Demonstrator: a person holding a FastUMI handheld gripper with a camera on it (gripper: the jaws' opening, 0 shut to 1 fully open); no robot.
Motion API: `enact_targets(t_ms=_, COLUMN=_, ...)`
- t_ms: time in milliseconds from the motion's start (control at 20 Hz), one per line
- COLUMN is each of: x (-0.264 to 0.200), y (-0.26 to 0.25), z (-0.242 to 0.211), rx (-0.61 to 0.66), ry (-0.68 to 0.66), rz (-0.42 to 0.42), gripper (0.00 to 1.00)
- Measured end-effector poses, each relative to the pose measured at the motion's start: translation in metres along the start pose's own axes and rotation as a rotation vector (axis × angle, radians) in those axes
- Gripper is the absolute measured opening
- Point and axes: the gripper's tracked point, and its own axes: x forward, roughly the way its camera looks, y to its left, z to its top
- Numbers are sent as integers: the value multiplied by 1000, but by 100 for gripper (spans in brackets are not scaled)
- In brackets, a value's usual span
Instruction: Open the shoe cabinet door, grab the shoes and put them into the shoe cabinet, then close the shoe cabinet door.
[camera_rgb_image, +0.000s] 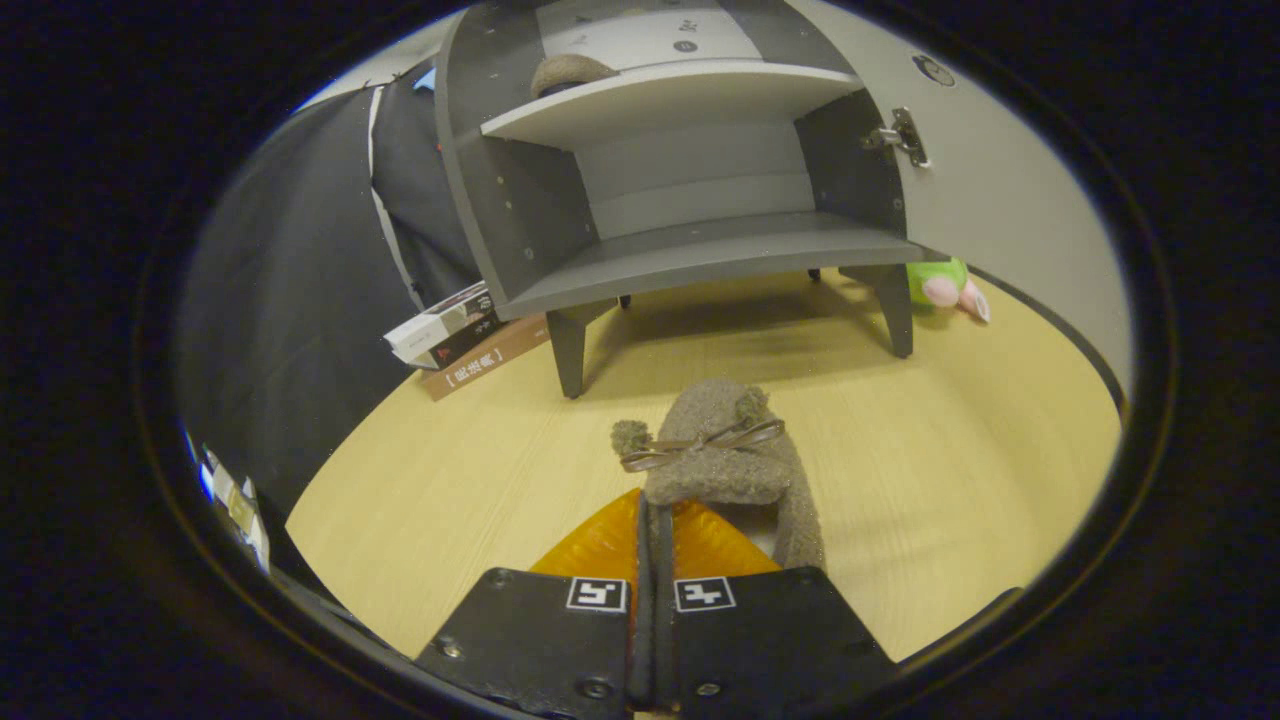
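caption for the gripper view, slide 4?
Fingers shut on fuzzy slipper, facing the open shoe cabinet; its mate already shelved.

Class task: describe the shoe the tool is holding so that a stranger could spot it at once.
Start at the open cabinet on the wooden floor. In front of its legs, the tool is shut on a fuzzy shoe. Unlike the shoe on the upper shelf, it shows a thin ribbon bow.

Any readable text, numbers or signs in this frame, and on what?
Nothing legible.
Brown book by the cabinet leg: white characters on the spine, too blurred to read.
Stacked books on it: print too small.
Round sticker on the open cabinet door: a mark, not readable.
Gripper, fingers shut on the shoe: square markers, patterns, not words.
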Motion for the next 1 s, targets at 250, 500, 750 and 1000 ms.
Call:
enact_targets(t_ms=250, x=-40, y=14, z=17, rx=-62, ry=-66, rz=17, gripper=4)
enact_targets(t_ms=500, x=-101, y=45, z=61, rx=-141, ry=-172, rz=48, gripper=4)
enact_targets(t_ms=750, x=-164, y=79, z=110, rx=-153, ry=-249, rz=128, gripper=4)
enact_targets(t_ms=1000, x=-223, y=106, z=172, rx=-194, ry=-336, rz=155, gripper=4)
